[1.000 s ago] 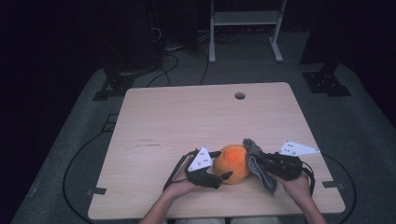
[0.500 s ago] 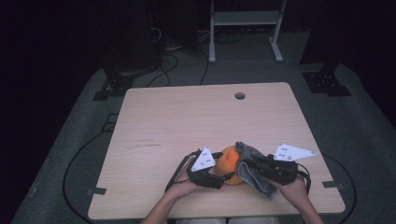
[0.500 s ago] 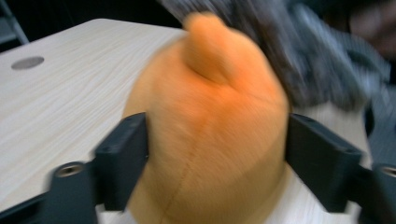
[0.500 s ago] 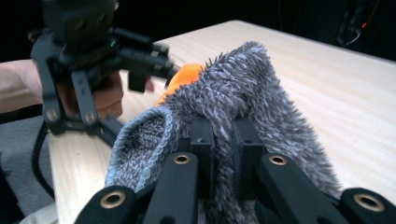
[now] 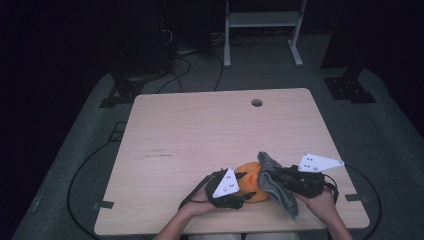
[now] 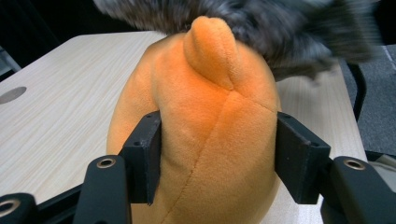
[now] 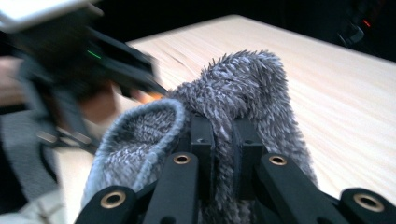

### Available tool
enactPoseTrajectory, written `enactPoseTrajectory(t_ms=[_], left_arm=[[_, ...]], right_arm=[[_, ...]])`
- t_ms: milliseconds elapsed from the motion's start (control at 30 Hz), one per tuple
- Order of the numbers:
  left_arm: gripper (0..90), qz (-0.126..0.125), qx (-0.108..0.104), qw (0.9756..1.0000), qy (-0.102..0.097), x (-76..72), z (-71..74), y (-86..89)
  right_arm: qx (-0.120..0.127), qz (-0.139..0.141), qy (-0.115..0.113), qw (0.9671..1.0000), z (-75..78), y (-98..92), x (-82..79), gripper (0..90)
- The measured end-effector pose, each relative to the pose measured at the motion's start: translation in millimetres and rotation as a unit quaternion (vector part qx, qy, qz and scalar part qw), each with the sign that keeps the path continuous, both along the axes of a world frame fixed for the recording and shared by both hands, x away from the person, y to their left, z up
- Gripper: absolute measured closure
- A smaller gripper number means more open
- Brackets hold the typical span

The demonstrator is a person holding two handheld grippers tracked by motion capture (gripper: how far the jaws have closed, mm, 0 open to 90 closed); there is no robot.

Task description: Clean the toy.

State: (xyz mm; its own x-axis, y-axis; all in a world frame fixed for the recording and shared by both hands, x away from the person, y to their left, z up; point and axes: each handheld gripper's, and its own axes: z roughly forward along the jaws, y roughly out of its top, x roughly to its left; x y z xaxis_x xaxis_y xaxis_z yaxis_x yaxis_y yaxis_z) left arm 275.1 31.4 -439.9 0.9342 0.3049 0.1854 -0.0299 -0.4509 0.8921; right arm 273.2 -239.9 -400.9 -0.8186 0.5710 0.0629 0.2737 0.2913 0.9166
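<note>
Softness at the near edge of the worktop (image 5: 200, 130): an orange plush toy (image 6: 210, 121) just ahead of the person's hands, and a grey fuzzy cloth (image 7: 252, 79) draped against its right side. Judged the toy light, squashy and springy, not fragile, with a nap unlikely to slip. Best taken across the widest part of the body, below the small nub on top, for a full and forgiving hold. Found the left gripper (image 5: 246, 192) placed just so: fingers (image 6: 147, 149) on either side of the belly, having just closed in from a wider stance, pads flat against the plush and grasping the toy. Found the right gripper (image 7: 223, 126) clenched tight on a bunched fold of the cloth, limp and light, hanging loose below the fingers and brushing the top of the toy in the left gripper view. Risk, by judgement, of squeezing the toy out of shape rather than dropping it. Farther off, bare wood up to a round cable hole (image 5: 257, 102) near the far edge. Beyond that, dark floor with cables and a white stand (image 5: 260, 20).
</note>
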Motion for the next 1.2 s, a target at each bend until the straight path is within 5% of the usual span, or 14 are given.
enactPoseTrajectory(t_ms=[167, 300, 367, 733, 933, 1200], left_arm=[[17.2, 0.029, -0.003, 0.9996, 0.002, 3.4, 1.2, -4.7], [30.6, 0.008, 0.007, 0.9999, -0.009, 0.0, -0.5, -1.8], [34.5, 0.003, 0.016, 0.9998, -0.014, -1.8, -0.6, 0.1], [36.4, -0.015, 0.027, 0.9993, -0.024, -4.8, -2.4, -0.5], [35.3, -0.017, 0.026, 0.9993, -0.023, -3.9, -3.2, 3.0], [34.4, -0.017, 0.019, 0.9996, -0.016, -1.7, -3.7, 5.7]], right_arm=[[-0.002, -0.003, 0.018, 0.9998, -3.9, -5.5, 2.1, 81.2], [0.006, 0.066, 0.002, 0.9978, 10.6, 14.0, -8.0, 81.1], [-0.009, 0.066, -0.004, 0.9978, 12.6, 19.4, -8.4, 81.1], [0.016, -0.024, 0.056, 0.9980, -20.0, -29.5, 16.2, 81.1], [0.024, -0.007, 0.040, 0.9989, -10.5, -19.1, 11.5, 81.2], [0.032, -0.046, 0.075, 0.9956, -28.3, -39.0, 21.5, 81.2]])
